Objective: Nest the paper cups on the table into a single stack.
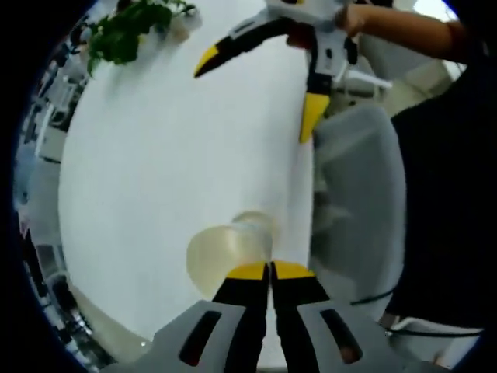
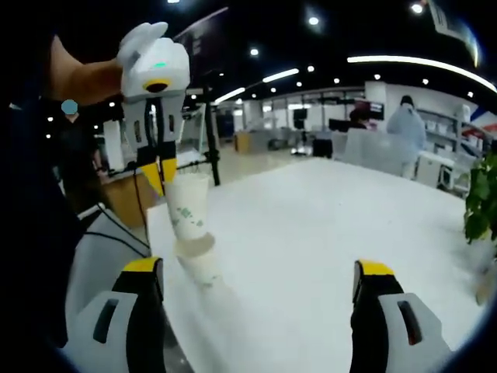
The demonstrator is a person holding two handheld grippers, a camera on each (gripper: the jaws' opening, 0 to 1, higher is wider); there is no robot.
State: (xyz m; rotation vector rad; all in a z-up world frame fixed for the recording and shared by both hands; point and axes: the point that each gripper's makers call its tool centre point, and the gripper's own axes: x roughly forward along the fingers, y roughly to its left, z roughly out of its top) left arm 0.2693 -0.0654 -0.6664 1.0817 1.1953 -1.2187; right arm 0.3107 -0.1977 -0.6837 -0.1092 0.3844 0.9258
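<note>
My left gripper (image 1: 269,270) is shut on the rim of a white paper cup (image 1: 224,256), and I look down into its mouth. In the right gripper view the left gripper (image 2: 159,177) hangs at the upper left and holds this green-printed cup (image 2: 189,203) upright. The cup's base sits at the mouth of a second cup (image 2: 202,268) standing near the edge of the white table (image 2: 311,233). That lower cup's rim (image 1: 258,221) peeks out past the held cup. My right gripper (image 2: 258,272) is open with nothing between its jaws. It also shows at the top of the left gripper view (image 1: 258,89), above the table.
A green potted plant (image 1: 124,31) (image 2: 481,202) stands at the table's far end. A grey chair (image 1: 357,194) (image 2: 93,256) sits just off the table edge by the cups. A person's dark sleeve (image 1: 443,155) is close by. Office desks and a standing person (image 2: 405,124) are far behind.
</note>
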